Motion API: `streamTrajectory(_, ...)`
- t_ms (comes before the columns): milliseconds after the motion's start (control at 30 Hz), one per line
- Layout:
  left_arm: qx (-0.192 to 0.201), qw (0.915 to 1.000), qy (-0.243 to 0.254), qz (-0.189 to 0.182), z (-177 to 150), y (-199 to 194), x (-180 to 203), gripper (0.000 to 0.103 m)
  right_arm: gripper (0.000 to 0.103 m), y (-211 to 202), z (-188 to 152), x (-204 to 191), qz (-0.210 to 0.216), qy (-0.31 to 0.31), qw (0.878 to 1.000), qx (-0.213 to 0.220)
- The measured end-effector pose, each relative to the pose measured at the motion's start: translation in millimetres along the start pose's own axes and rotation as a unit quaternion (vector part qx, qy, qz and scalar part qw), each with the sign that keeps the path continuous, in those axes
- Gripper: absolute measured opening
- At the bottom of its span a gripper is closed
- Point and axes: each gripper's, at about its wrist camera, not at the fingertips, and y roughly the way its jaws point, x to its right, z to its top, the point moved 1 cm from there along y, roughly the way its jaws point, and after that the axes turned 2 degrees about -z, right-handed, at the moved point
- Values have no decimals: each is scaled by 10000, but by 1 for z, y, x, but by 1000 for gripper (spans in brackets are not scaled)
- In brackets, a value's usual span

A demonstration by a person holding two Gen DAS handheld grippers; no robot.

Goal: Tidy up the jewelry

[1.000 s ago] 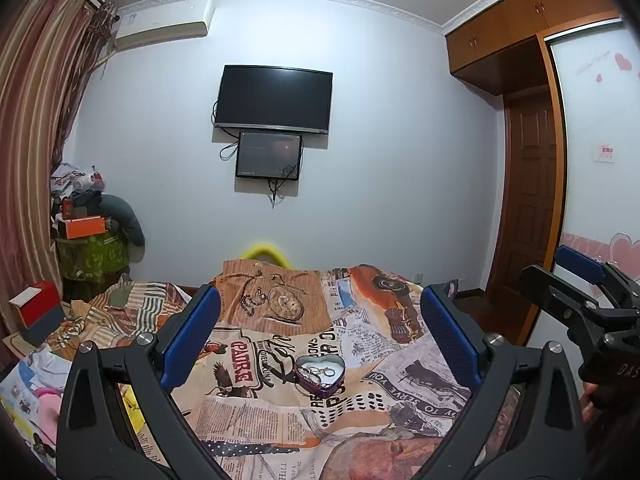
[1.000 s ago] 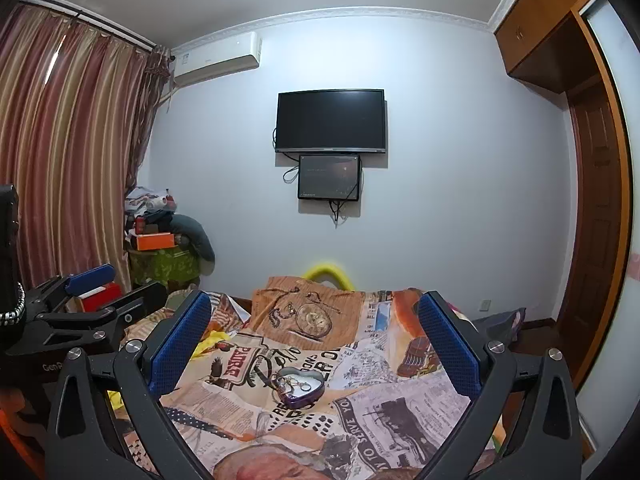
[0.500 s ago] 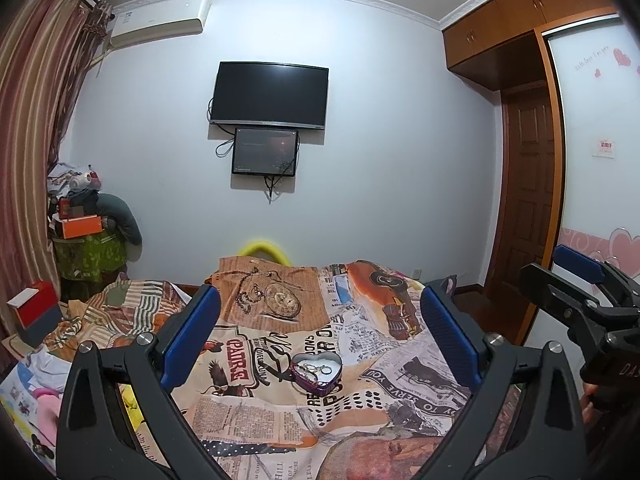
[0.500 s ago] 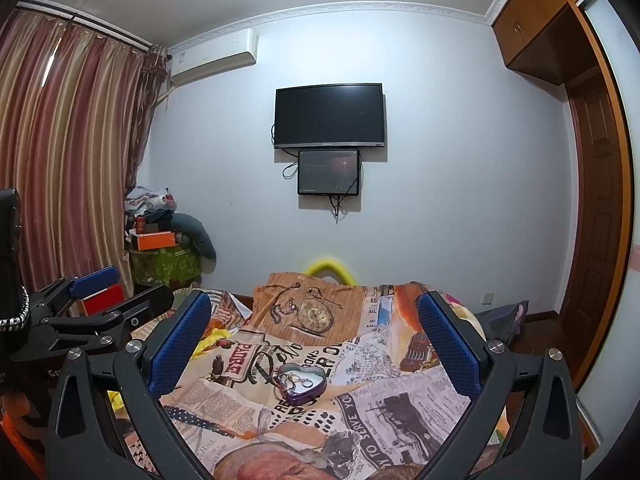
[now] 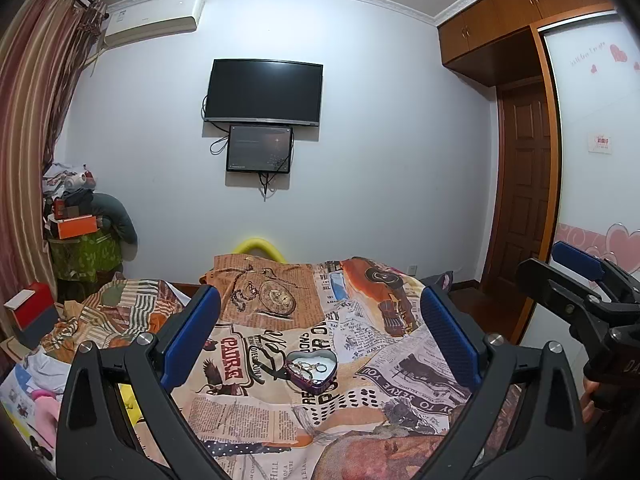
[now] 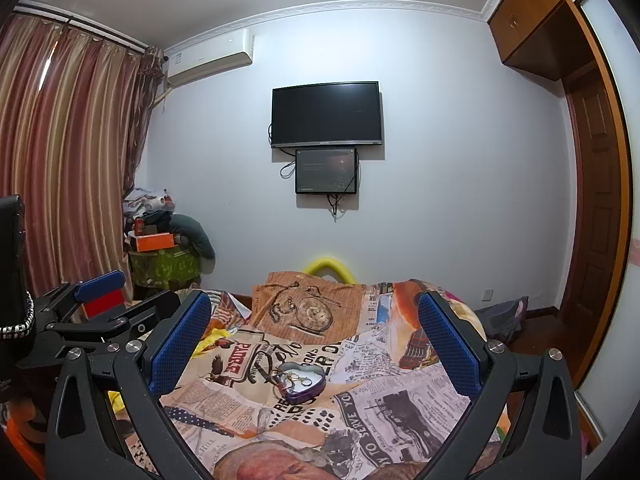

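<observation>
Left wrist view: heart-shaped tin (image 5: pixel 312 371) with rings, lidless, on newsprint bedspread (image 5: pixel 360 344) mid-bed, between wide-apart jaws of left gripper (image 5: pixel 320 340), well short. Right gripper (image 6: pixel 314 344) jaws spread wide too, empty.

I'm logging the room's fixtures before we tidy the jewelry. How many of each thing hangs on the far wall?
Black TV: 1
Smaller screen under it: 1
Air conditioner: 1
Total: 3
</observation>
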Motion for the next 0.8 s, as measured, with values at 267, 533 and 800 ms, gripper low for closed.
streamTrajectory(267,-45,10000,-10,-42,0,3,0,100,103,0,0,0,1,17,10000,-21)
streamTrajectory(533,-70,9999,42,-119,1,5,1,100,103,-2,0,2,-15,45,10000,-22)
streamTrajectory(800,-65,9999,83,-103,-1,6,4,100,103,-1,0,3,-23,76,10000,-31)
